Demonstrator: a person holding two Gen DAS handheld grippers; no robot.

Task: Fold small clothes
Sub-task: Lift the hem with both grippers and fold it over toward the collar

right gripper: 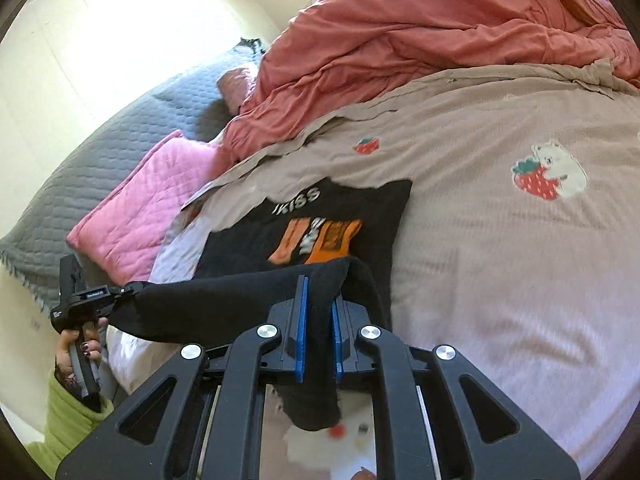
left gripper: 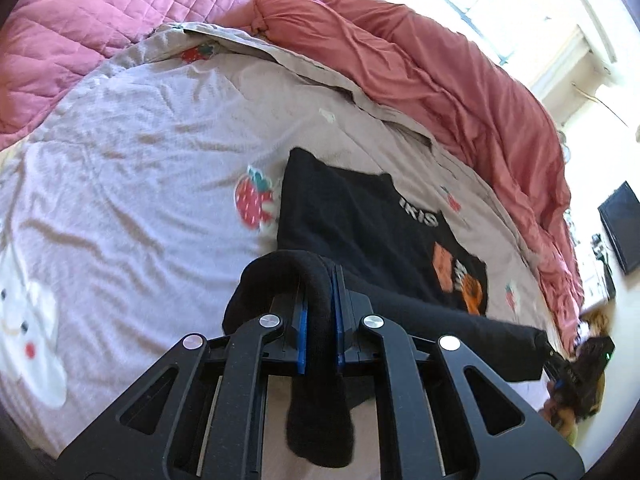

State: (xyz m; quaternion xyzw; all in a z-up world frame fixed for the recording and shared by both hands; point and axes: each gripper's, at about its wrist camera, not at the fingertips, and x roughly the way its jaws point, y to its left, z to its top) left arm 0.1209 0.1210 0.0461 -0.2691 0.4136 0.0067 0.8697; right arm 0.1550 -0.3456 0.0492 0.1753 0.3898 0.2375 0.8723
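A small black shirt [left gripper: 360,224] with white lettering and an orange print lies on the bed; it also shows in the right wrist view [right gripper: 320,224]. Its near edge is lifted and stretched between both grippers. My left gripper [left gripper: 320,280] is shut on one corner of that edge, and cloth hangs down between the blue pads [left gripper: 303,320]. My right gripper [right gripper: 318,292] is shut on the other corner. The right gripper shows at the far right of the left wrist view [left gripper: 560,364]. The left gripper, held by a hand, shows at the left of the right wrist view [right gripper: 86,300].
The bed has a pale blanket [left gripper: 140,160] with strawberry and bear prints. A bunched coral duvet [left gripper: 420,64] lies along the far side. A pink quilted pillow [right gripper: 148,204] and a grey quilt [right gripper: 100,160] lie beside it. A dark screen [left gripper: 622,228] hangs on the wall.
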